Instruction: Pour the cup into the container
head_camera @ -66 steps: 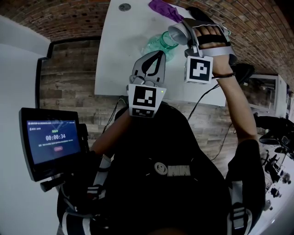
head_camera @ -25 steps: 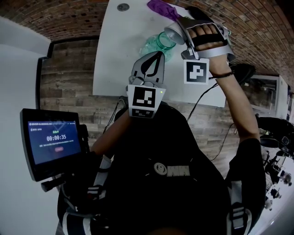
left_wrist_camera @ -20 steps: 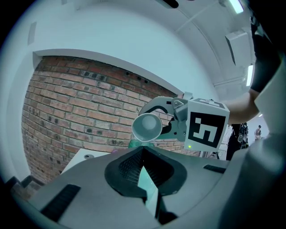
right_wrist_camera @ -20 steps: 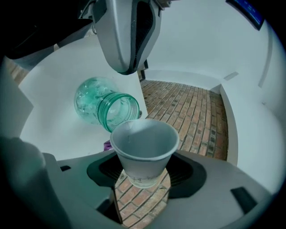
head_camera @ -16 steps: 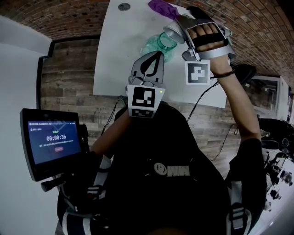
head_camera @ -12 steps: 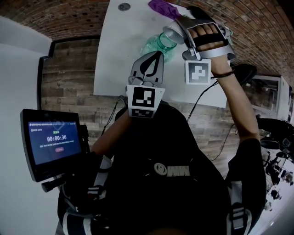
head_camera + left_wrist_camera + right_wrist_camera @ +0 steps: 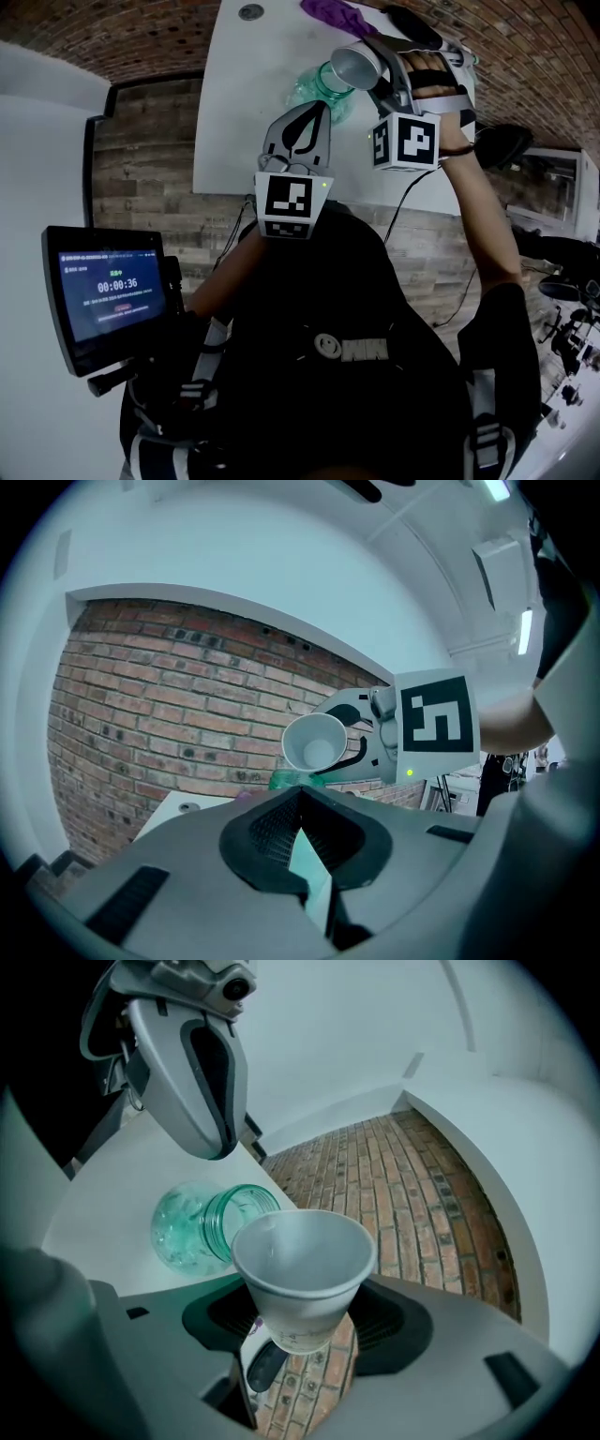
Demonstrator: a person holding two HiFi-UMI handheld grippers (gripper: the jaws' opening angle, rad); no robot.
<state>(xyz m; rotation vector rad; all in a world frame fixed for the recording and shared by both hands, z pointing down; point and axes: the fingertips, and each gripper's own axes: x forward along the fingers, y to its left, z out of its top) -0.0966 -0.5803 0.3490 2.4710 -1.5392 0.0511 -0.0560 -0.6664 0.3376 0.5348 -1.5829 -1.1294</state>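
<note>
Since the earlier head view, the right gripper (image 7: pixel 377 73) has been rolled, so that two faces of its marker cube (image 7: pixel 405 141) are now shown and the mouth of the paper cup (image 7: pixel 302 1260) has been swung off its steep tip over the green glass jar (image 7: pixel 323 89).

The white table (image 7: pixel 244 122) is seen to carry the jar, which appears to stand upright. The left gripper (image 7: pixel 302 131) is held between the jar and the table's near edge, its jaws brought together on nothing. The cup is clamped by its lower body between the right gripper's widely spread jaws, beside and above the jar's mouth. No contents can be made out in it, so the pour is judged largely done.

If anything is left in the cup, it could be spilled on the table, since the rim is no longer squarely over the narrow jar mouth. The thin cup wall could be crushed by a tighter squeeze, and the jar could be knocked over by a low sweep.

Bare tabletop is offered to the jar's left. The far edge is crowded by a purple cloth (image 7: pixel 330 15).
</note>
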